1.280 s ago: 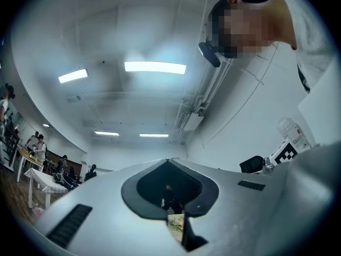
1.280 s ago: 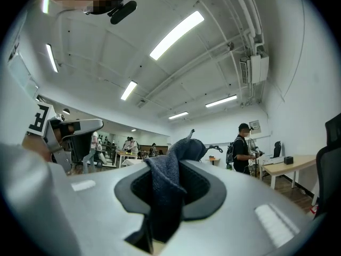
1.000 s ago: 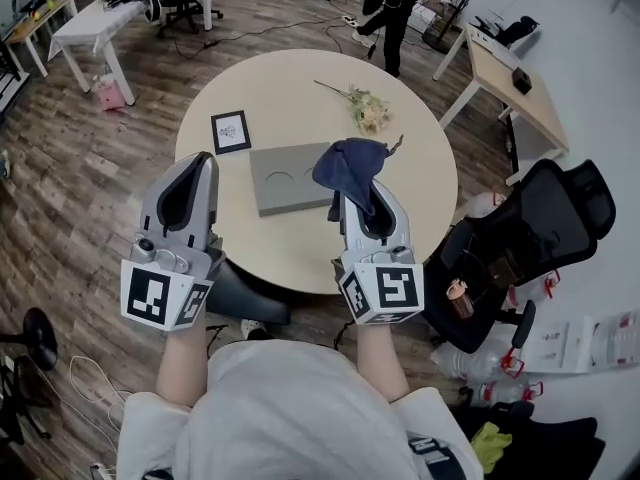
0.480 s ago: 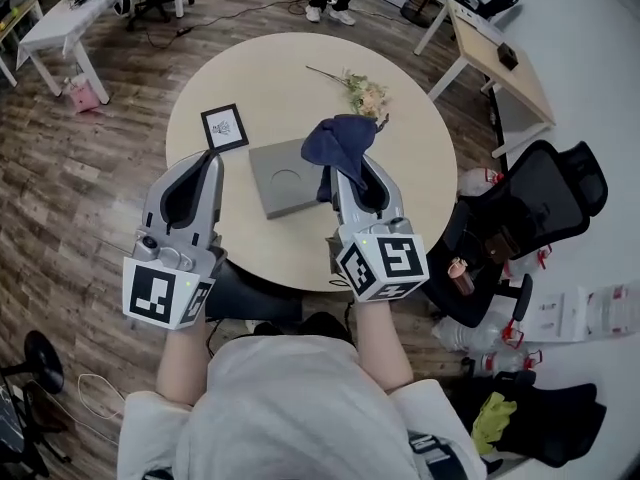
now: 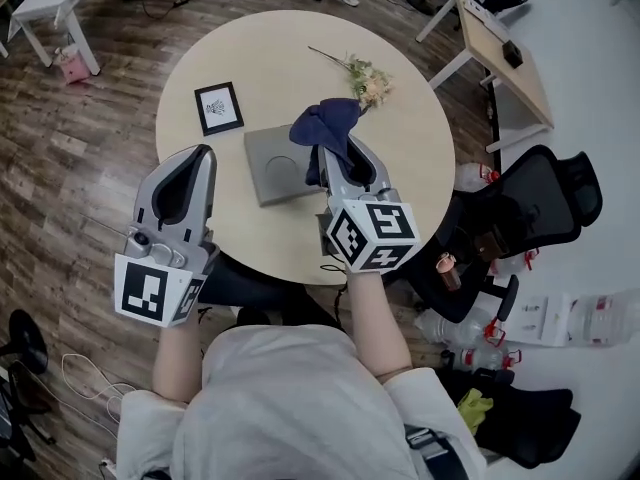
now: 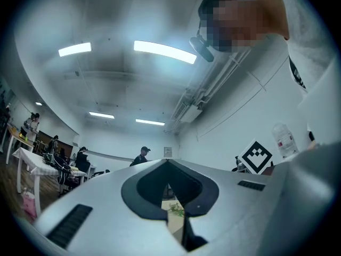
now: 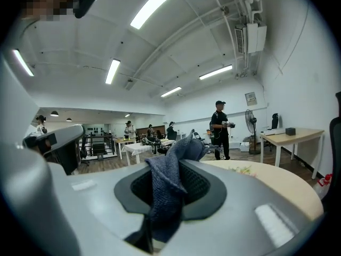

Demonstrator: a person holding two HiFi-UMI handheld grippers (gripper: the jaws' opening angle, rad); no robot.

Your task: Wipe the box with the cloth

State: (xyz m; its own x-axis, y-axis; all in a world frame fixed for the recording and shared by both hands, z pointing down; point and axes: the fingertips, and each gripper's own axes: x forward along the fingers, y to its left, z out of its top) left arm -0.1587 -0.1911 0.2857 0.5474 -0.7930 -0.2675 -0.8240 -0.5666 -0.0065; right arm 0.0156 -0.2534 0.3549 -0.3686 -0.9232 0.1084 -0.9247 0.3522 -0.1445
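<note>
My right claw, clamped on the dark-blue fabric cloth, has advanced over the flat grey box; wiping can begin. Left claw closed, empty.

Coarse-woven, matt blue cloth — soft, slack folds. Smooth matt grey on the box, card or plastic unclear. Pale, smooth, low-sheen worktop. Matt grey plastic shells on left gripper and right gripper — black textured lining inside. Wood-plank floor, faint sheen.
</note>
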